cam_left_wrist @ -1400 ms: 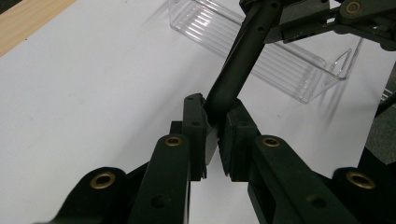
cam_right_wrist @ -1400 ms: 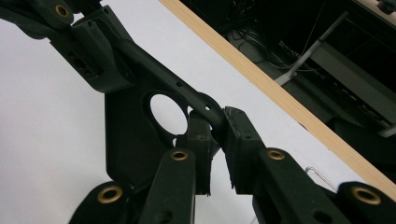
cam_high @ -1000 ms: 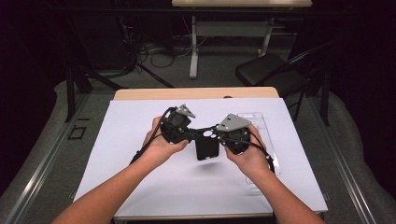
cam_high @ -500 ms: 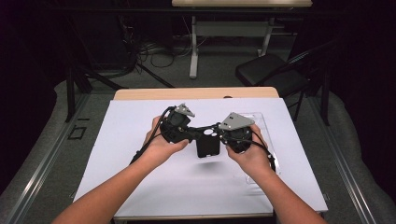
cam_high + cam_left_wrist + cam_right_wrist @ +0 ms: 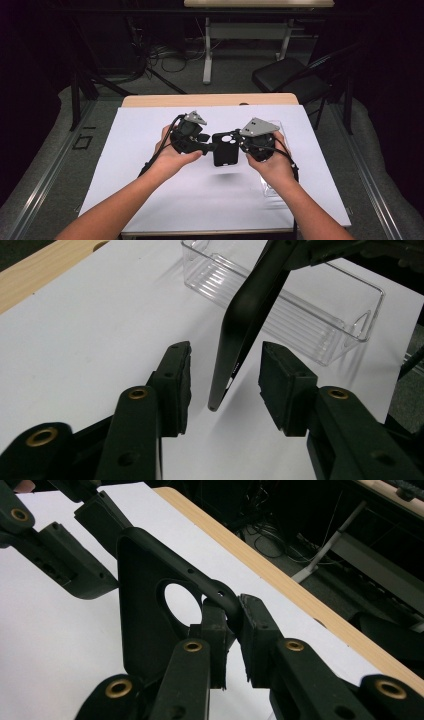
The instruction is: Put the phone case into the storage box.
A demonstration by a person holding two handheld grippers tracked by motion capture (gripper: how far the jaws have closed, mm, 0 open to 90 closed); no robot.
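Phone case (image 5: 225, 149), black, hangs above the white table (image 5: 125, 150) between both grippers. From the left gripper (image 5: 225, 385) view its thin edge stands between spread pads that have just been opening and touch neither side, with a clear tray (image 5: 300, 305) behind. From the right gripper (image 5: 231, 625) view the jaws are clamped on the case's rim beside its round hole.

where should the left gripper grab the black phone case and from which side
Grip the free long edge of the black phone case, opposite the corner by the camera hole where the right gripper pinches it. Come in from the left gripper side, one pad on each flat face. The case hangs edge-on between its jaws, which have just been opening and are not touching it.
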